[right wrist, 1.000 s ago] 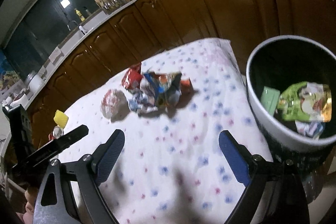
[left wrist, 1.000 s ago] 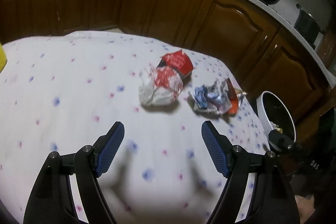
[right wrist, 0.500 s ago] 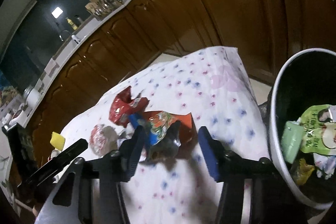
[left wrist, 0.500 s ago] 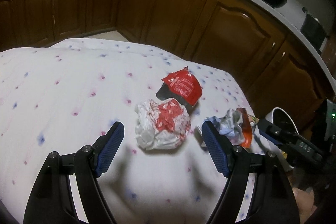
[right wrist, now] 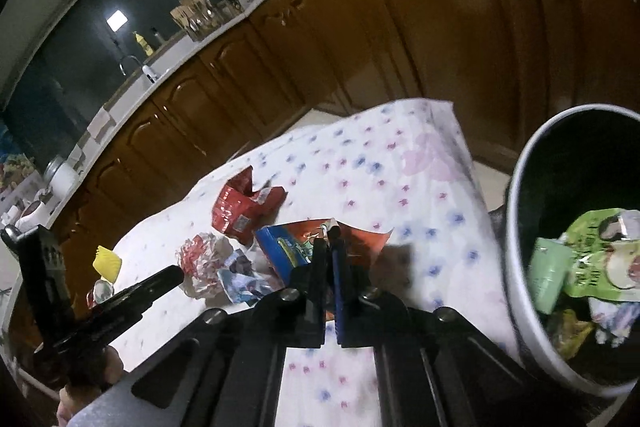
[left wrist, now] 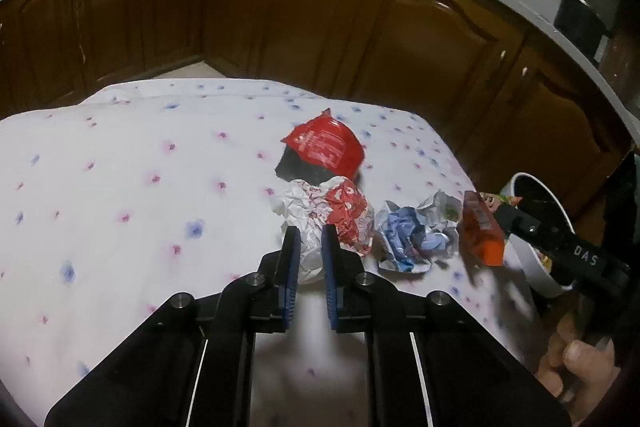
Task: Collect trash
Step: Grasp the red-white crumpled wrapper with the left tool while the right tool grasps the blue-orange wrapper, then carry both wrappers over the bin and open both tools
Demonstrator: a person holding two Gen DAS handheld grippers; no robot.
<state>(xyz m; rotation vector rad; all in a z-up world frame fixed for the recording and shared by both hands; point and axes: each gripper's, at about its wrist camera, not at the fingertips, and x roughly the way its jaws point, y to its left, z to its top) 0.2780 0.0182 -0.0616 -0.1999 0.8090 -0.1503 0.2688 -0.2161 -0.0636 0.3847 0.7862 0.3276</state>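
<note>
Our left gripper (left wrist: 307,239) is closing its blue pads on the crumpled white-and-red wrapper (left wrist: 320,219), whose paper sits pinched between them on the flowered tablecloth (left wrist: 140,187). Our right gripper (right wrist: 329,251) has its jaws drawn together on the edge of an orange snack packet (right wrist: 360,239); in the left wrist view that packet (left wrist: 480,227) hangs at the tip of the right tool, just beside the bin's rim. A red pouch (left wrist: 324,147) lies just behind the white wrapper, and a crumpled blue-and-white wrapper (left wrist: 412,235) rests between the two gripped pieces. The white-rimmed trash bin (right wrist: 516,211) stands at the table's corner, holding green packets (right wrist: 592,259).
</note>
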